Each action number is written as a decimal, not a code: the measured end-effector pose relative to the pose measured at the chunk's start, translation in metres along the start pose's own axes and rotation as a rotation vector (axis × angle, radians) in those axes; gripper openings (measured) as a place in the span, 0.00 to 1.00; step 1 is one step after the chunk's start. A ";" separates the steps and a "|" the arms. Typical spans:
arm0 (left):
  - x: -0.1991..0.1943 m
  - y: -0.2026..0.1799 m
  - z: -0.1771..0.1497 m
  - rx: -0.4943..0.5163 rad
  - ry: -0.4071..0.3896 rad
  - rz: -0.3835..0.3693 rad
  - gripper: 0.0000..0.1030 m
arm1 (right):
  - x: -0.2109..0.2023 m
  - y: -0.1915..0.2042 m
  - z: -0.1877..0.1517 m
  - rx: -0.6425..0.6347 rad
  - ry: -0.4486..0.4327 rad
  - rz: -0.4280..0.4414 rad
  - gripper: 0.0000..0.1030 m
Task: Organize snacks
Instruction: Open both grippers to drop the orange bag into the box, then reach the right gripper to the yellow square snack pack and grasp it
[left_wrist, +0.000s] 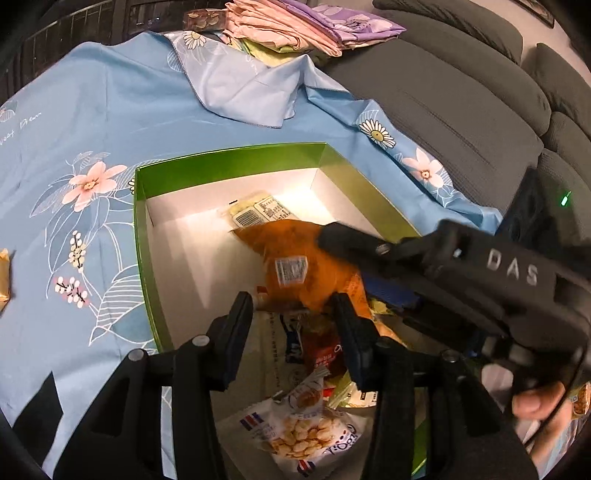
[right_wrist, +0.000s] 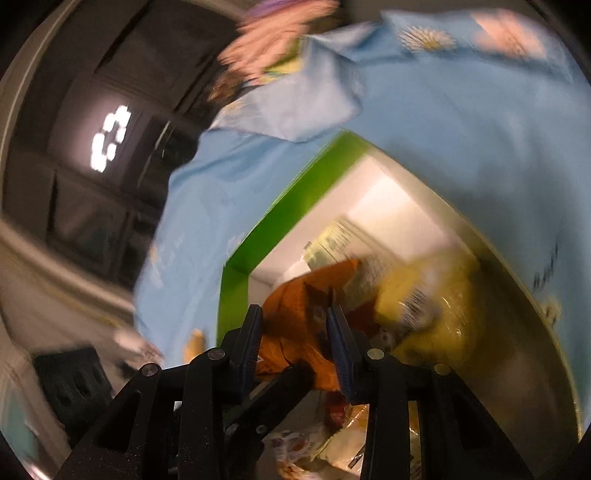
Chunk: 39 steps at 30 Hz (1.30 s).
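Blue floral cloth (left_wrist: 110, 122) is carrying the green box (left_wrist: 236, 157). Right gripper (right_wrist: 295, 334) is clamping the orange bag (left_wrist: 291, 258) over it; left gripper (left_wrist: 293, 314) is hovering unclenched. Lower the bag flat before releasing.

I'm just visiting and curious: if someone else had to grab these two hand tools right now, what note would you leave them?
Left gripper: jaws apart, hovering over the snack pile, nothing pinched.
Right gripper: reaching into the green box over the orange packet; that view is blurred, so I cannot tell if it grips it.
Things: the box sits on the blue floral cloth. Inside lie the orange packet, a pale barcode packet, a biscuit bag and more wrappers.
Done: several snacks are in the box.
Left: one snack lies on the cloth at the left edge; the pile looks untidy.
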<state>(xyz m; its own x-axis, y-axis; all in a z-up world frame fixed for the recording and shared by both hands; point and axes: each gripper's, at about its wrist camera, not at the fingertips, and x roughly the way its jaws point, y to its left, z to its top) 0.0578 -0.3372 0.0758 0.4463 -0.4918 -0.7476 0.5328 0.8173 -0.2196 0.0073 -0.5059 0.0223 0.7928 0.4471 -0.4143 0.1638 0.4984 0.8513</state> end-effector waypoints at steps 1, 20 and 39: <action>-0.001 0.000 0.000 0.003 -0.001 0.000 0.52 | -0.004 -0.004 0.000 0.018 -0.021 0.036 0.38; -0.115 0.083 -0.074 -0.065 -0.260 0.195 0.99 | -0.013 0.069 -0.061 -0.311 -0.146 -0.260 0.87; -0.139 0.230 -0.172 -0.307 -0.133 0.499 0.99 | 0.135 0.179 -0.176 -0.516 0.157 -0.264 0.93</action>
<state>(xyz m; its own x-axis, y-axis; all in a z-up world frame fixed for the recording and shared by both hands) -0.0052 -0.0293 0.0216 0.6861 -0.0432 -0.7262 0.0121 0.9988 -0.0480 0.0401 -0.2263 0.0620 0.6613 0.3443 -0.6664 0.0056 0.8861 0.4634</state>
